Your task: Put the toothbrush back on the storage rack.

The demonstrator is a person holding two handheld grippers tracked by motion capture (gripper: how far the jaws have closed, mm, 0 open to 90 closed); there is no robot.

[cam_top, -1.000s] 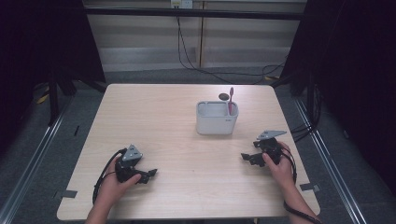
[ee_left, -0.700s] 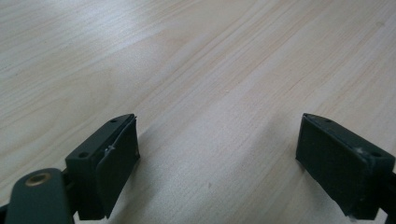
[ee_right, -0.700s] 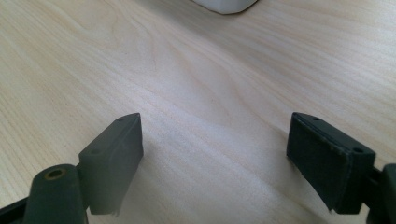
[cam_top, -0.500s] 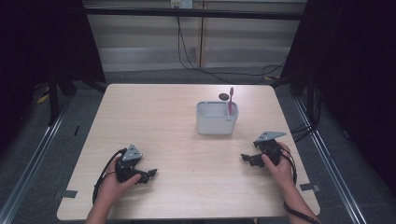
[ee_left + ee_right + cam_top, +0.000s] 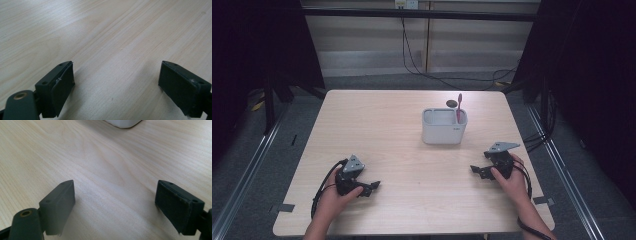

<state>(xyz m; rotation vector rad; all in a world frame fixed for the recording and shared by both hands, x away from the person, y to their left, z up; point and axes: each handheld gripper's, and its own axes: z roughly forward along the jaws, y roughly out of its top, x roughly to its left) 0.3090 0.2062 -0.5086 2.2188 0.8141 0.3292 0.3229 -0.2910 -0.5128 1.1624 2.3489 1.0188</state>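
From the high view, the left claw (image 5: 371, 186) rests low on the tabletop (image 5: 377, 125) near its front left corner, held by the person's left hand (image 5: 334, 197), with its cable looping toward the front edge. The right claw (image 5: 476, 171) sits near the front right corner in the right hand (image 5: 508, 177), its grey three-cornered plate on top. Both point inward, toward the middle of the tabletop, and they are well apart from each other. Between them and farther back, right of the centre, stands a white holder (image 5: 444, 126) with a pink toothbrush (image 5: 458, 107) upright in its right compartment. A small dark round spot (image 5: 451, 103) lies just behind the holder toward the rear edge.

In the left gripper view, the left claw (image 5: 116, 82) has its jaws spread wide with bare pale wood between them.

In the right gripper view, the right claw (image 5: 115, 202) is likewise spread wide over bare wood, and the white holder's lower corner (image 5: 123, 123) shows at the top edge, apart from the jaws.
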